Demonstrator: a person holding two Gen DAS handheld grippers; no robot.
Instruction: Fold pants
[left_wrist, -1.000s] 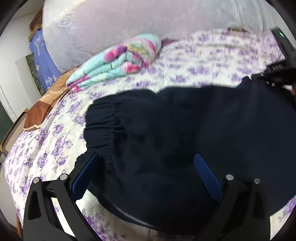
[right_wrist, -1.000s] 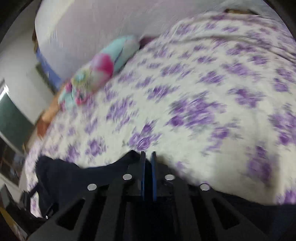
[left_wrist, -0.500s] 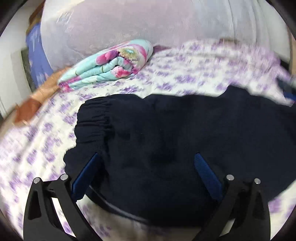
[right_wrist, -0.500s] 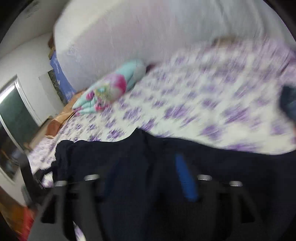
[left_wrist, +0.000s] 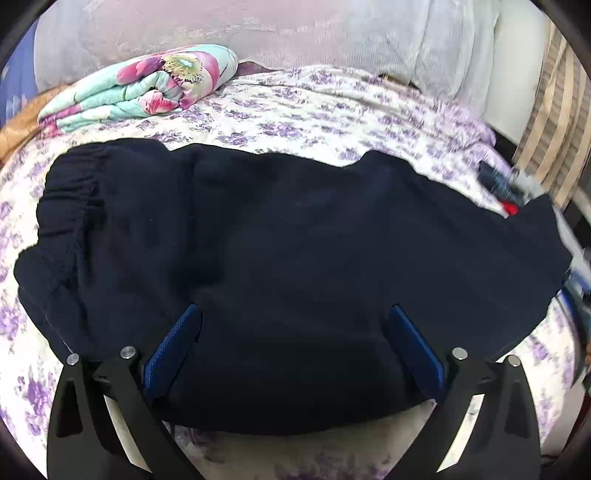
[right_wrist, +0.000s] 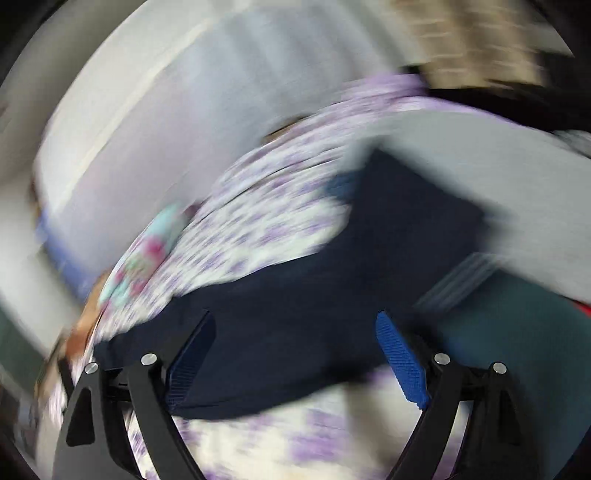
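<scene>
A: left gripper (left_wrist: 293, 341) status?
B: jaws wide apart, blue pads (left_wrist: 173, 347) hanging over the near edge of the pants (left_wrist: 295, 240). Can't tell if the pads touch the cloth, nothing pinched between them

A: right gripper (right_wrist: 295, 350)?
B: jaws spread wide too, they've just been opening. Nothing clamped, dark fabric only lies below the gap. That view is heavily motion-blurred, so fine contact is unreadable

A: where are the pants?
B: flat on the bed sheet (left_wrist: 295, 110), white with purple flowers. Navy, folded lengthwise by the look of it, laid across the left wrist view. Gathered elastic waistband (left_wrist: 70, 199) at the left end, the other end runs off toward the right edge, near a small red and black object (left_wrist: 506, 199) I can't identify

A: anything else on the bed?
B: folded floral blanket (left_wrist: 147, 92), teal and pink, far left, well apart from the pants. Pale headboard (left_wrist: 258, 29) behind it. In the right wrist view a grey surface (right_wrist: 498, 192) lies beside the pants, too blurred to name
</scene>
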